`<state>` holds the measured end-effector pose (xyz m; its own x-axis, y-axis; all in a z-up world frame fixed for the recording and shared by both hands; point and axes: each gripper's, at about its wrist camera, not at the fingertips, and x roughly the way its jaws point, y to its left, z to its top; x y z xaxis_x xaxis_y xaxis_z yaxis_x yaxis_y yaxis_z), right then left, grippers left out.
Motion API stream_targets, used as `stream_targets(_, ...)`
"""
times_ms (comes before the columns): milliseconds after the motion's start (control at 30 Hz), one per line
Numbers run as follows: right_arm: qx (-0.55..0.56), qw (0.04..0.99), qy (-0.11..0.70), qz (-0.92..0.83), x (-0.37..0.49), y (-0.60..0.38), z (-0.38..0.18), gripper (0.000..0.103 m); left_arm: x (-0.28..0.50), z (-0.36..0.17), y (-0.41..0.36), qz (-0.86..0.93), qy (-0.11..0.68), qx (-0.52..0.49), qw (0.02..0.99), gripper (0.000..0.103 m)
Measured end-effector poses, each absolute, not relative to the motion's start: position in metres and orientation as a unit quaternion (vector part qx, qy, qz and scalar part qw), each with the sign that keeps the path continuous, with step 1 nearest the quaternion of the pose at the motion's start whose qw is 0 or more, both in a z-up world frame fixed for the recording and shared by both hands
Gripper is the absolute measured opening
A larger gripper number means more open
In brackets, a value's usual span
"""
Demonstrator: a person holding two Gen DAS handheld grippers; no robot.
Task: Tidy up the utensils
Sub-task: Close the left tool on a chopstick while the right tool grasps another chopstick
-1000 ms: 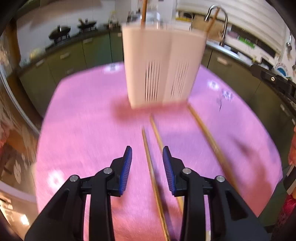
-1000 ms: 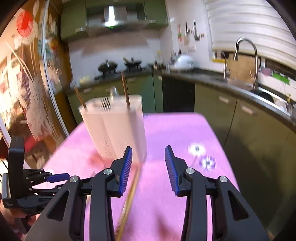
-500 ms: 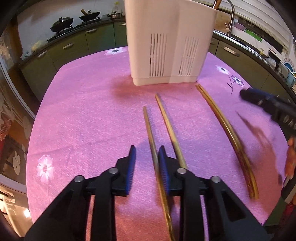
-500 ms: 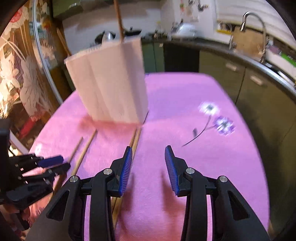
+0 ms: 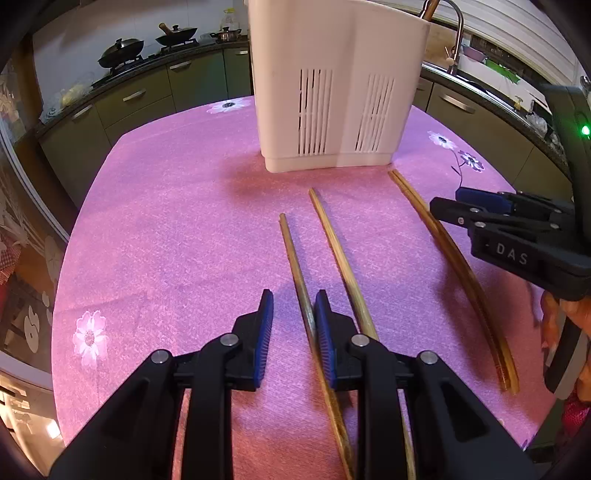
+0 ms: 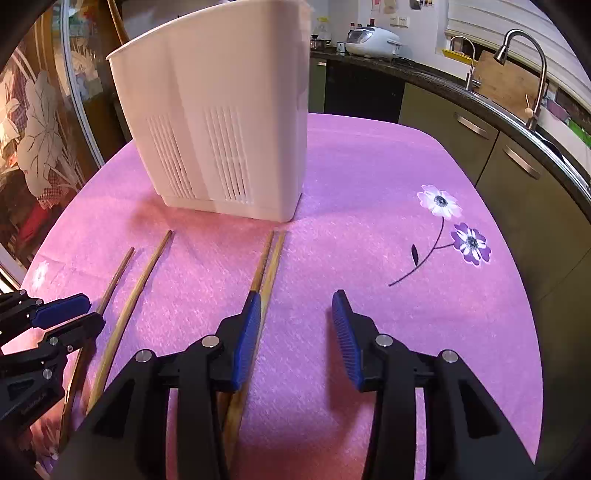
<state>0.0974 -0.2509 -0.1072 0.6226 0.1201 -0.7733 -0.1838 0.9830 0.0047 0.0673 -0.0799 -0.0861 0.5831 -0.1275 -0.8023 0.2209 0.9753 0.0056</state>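
1. My left gripper (image 5: 293, 328) hangs low over the pink felt-like tablecloth (image 5: 166, 221), jaws narrowed but not clenched. The dark brown wooden chopstick (image 5: 295, 266) runs btwn the blue ribbed pads, close to the right pad, w/ a gap on the other side, so nothing is gripped yet. I judge it's lined up this way so one squeeze takes the stick along its length.
2. The paler wooden chopstick (image 5: 340, 251) lies just beside it, outside my right pad. Keeping it outside means I'd lift one stick, not two.
3. My right gripper (image 6: 295, 325) is released, jaws opening, nothing btwn them. The amber, glossy pair of chopsticks (image 6: 267, 258) lies side by side, touching, and passes under its left finger, not in the gap; I'd need to shift over to straddle them.
4. The white plastic utensil holder w/ slotted vent walls (image 5: 332, 92) stands upright toward the far edge of the table, all four sticks pointing at its base. Prob. the goal for them. A wooden handle (image 5: 428, 7) already pokes out of its top.
5. Textures: cloth is matte, fuzzy, printed w/ flowers; sticks are thin, tapered, hard and lie flat, so a pinch has little to bite on.
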Motion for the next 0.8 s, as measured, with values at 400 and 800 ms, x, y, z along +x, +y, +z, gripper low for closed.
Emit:
stream_targets(400, -0.047, 0.869, 0.476, 0.124, 0.135, -0.226, -0.108, 0.009, 0.092, -0.085, -0.081, -0.111, 0.458, 0.041, 0.881, 0.023)
stream_targets(800, 0.044, 0.888, 0.434, 0.145, 0.113, -0.271, -0.073, 0.007, 0.093, -0.078, -0.075, -0.134, 0.454, 0.018, 0.881, 0.005)
